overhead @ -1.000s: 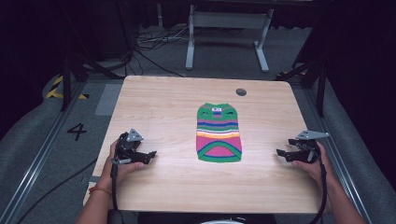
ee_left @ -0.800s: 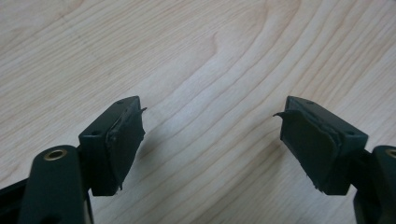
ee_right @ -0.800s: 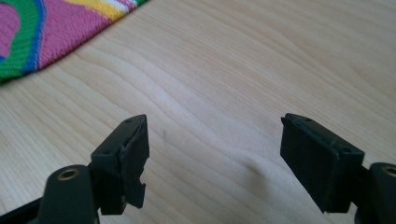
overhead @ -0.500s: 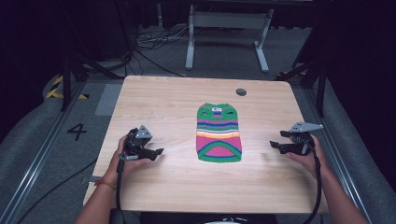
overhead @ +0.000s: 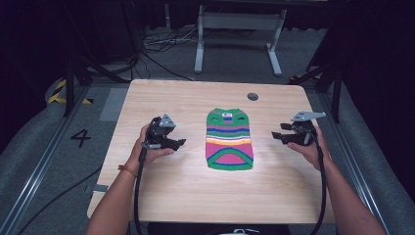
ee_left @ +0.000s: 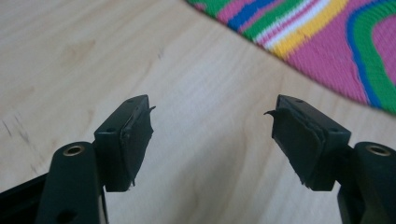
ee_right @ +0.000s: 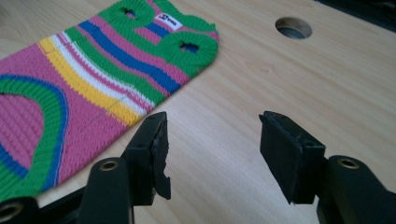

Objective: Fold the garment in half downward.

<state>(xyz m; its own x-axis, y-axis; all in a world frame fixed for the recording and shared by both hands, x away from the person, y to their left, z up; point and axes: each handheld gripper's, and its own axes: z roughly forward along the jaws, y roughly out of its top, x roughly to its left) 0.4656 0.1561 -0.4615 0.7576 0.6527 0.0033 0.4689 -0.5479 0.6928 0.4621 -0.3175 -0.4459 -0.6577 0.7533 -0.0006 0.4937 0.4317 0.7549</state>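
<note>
The knitted garment (overhead: 229, 140) carries green, blue, pink, white and yellow stripes, with a pink arch edged green at its near end and a white label. The table (overhead: 171, 196) is pale wood grain. Both grippers' jaws are black.

In the left gripper view we see the striped knitted garment (ee_left: 322, 42) cut off by the top and right edges; in the right gripper view its white label's print (ee_right: 169, 20) is too small to read.
</note>
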